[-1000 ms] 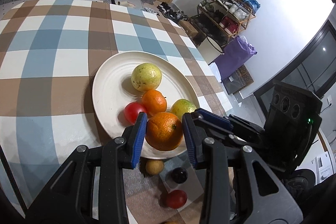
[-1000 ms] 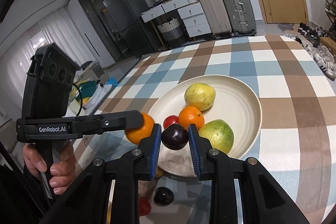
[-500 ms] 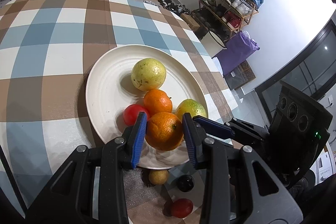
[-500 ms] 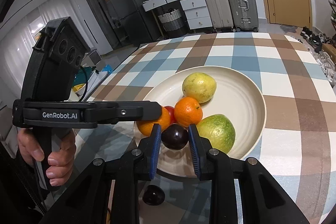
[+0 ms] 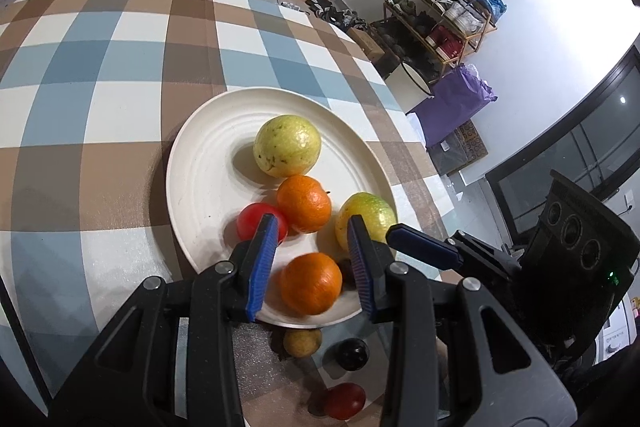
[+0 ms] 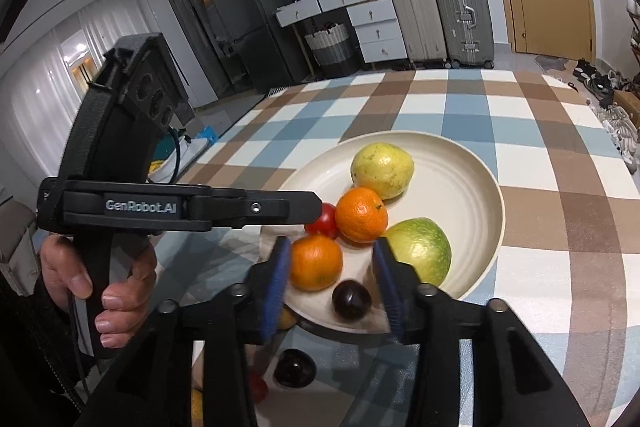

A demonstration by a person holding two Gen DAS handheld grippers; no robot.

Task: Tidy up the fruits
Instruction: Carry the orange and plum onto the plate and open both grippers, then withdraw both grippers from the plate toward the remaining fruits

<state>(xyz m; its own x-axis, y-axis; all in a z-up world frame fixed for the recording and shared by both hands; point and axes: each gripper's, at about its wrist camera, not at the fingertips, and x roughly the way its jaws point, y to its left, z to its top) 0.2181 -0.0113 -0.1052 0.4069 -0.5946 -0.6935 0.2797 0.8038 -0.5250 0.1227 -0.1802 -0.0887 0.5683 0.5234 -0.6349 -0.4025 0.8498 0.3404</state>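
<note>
A cream plate [image 5: 200, 163] [image 6: 468, 179] on the checked tablecloth holds a yellow-green guava [image 5: 287, 145], an orange [image 5: 304, 203], a red tomato [image 5: 256, 225] and a green guava [image 5: 366, 215]. My left gripper [image 5: 312, 267] is open; a second orange [image 5: 311, 283] lies loose on the plate's near edge between its fingers. My right gripper [image 6: 332, 283] is open above a dark plum [image 6: 351, 299], which lies on the plate beside that orange [image 6: 316, 261].
On the table in front of the plate lie a small yellow-brown fruit [image 5: 302, 343], a dark plum [image 5: 352, 354] and a red tomato [image 5: 345, 401]. A shoe rack [image 5: 444, 7] and suitcases [image 6: 440, 15] stand beyond the table.
Both grippers have opened. The left one let go of the orange and the right one let go of the dark plum; both fruits now lie on the plate's near edge.
</note>
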